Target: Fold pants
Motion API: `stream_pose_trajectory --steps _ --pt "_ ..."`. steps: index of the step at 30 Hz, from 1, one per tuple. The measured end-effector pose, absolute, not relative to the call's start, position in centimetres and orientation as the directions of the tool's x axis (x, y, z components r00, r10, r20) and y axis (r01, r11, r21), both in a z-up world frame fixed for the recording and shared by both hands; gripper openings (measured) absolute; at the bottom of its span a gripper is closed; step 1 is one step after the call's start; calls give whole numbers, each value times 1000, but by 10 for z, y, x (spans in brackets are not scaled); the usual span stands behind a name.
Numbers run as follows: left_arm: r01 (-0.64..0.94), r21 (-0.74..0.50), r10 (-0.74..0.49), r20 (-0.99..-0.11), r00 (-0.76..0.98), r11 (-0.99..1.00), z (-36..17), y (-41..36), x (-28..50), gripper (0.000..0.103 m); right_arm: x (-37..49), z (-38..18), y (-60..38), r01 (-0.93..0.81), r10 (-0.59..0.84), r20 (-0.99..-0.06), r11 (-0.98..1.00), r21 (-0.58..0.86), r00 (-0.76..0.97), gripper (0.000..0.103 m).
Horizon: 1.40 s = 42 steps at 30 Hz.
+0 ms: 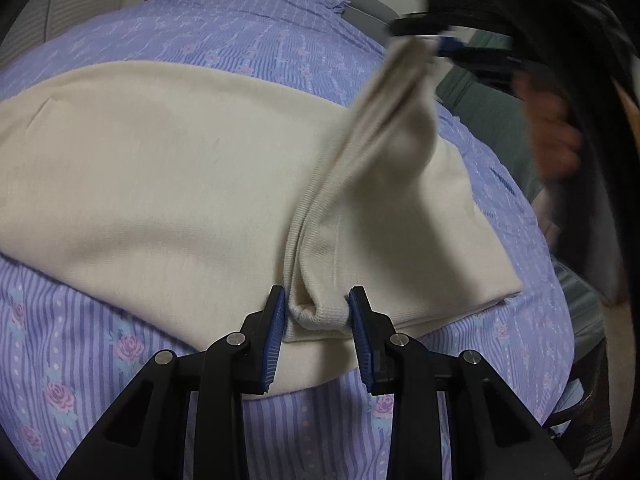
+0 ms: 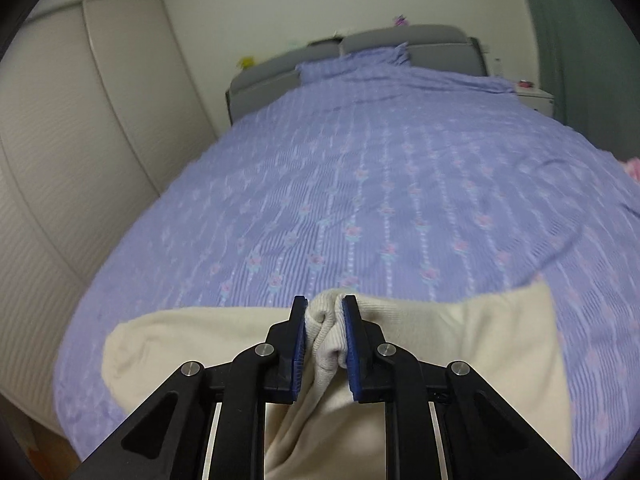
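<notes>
Cream pants (image 1: 160, 184) lie spread across the bed. My left gripper (image 1: 318, 308) is shut on a bunched piece of their ribbed edge at the near side. From that pinch a fold of cloth rises to the upper right, where my right gripper (image 1: 418, 38), blurred, holds it in the air. In the right wrist view the right gripper (image 2: 324, 316) is shut on a ribbed bunch of the pants (image 2: 500, 344), which hang down and spread out to both sides below the fingers.
The bed wears a lilac striped cover with roses (image 2: 400, 160). A pillow (image 2: 356, 62) leans on the grey headboard (image 2: 400, 40). A pale wardrobe (image 2: 80, 140) stands to the left, a nightstand (image 2: 536, 98) and green curtain (image 2: 580, 60) to the right. A hand (image 1: 552, 136) grips the right tool.
</notes>
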<state>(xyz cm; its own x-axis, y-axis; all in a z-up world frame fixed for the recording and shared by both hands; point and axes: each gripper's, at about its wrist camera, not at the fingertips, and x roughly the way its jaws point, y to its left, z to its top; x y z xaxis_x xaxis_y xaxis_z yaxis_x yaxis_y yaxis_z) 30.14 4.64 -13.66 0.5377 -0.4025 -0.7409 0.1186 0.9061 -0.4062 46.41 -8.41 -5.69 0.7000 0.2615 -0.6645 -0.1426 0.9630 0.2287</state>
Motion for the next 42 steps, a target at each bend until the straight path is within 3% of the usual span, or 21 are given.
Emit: stream_pose_trajectory --steps 11,13,15,19,21,23,27,31,34,36,38,42 --pt "74 -433 -401 -739 542 898 -138 56 298 31 528 -128 -27 -191 201 -801 975 110 564 20" --pt "68 -436 -401 -740 540 897 -138 57 298 31 535 -133 -25 -217 229 -807 968 129 545 27" --pt "57 -442 -400 -742 538 895 -139 60 297 32 538 -127 -21 -264 273 -807 953 151 523 45" --pt "52 -438 -394 -744 540 897 -137 63 295 33 513 -82 -18 -331 276 -743 940 78 610 51" --pt "64 -411 -376 -747 548 909 -133 59 291 34 488 -57 -28 -322 254 -701 946 36 666 66" --pt "65 -373 -342 -751 564 926 -125 57 285 43 466 -43 -36 -310 224 -675 951 -7 703 67" --pt "39 -280 -241 -736 632 959 -100 58 270 51 431 -43 -57 -237 112 -633 965 -116 766 67" --pt "26 -233 -190 -719 669 972 -87 65 259 52 444 -64 -59 -261 118 -709 960 -97 696 65" --pt "33 -259 -214 -713 668 965 -88 71 263 50 456 -81 -58 -307 208 -748 952 5 631 47" --pt "50 -299 -255 -702 665 953 -92 74 267 44 464 -92 -55 -321 249 -760 945 56 600 34" --pt "69 -324 -287 -698 656 944 -96 71 273 30 473 -102 -50 -321 252 -777 945 68 577 26" --pt "117 -342 -337 -708 620 933 -106 63 287 18 497 -123 -34 -324 233 -811 944 57 536 21"
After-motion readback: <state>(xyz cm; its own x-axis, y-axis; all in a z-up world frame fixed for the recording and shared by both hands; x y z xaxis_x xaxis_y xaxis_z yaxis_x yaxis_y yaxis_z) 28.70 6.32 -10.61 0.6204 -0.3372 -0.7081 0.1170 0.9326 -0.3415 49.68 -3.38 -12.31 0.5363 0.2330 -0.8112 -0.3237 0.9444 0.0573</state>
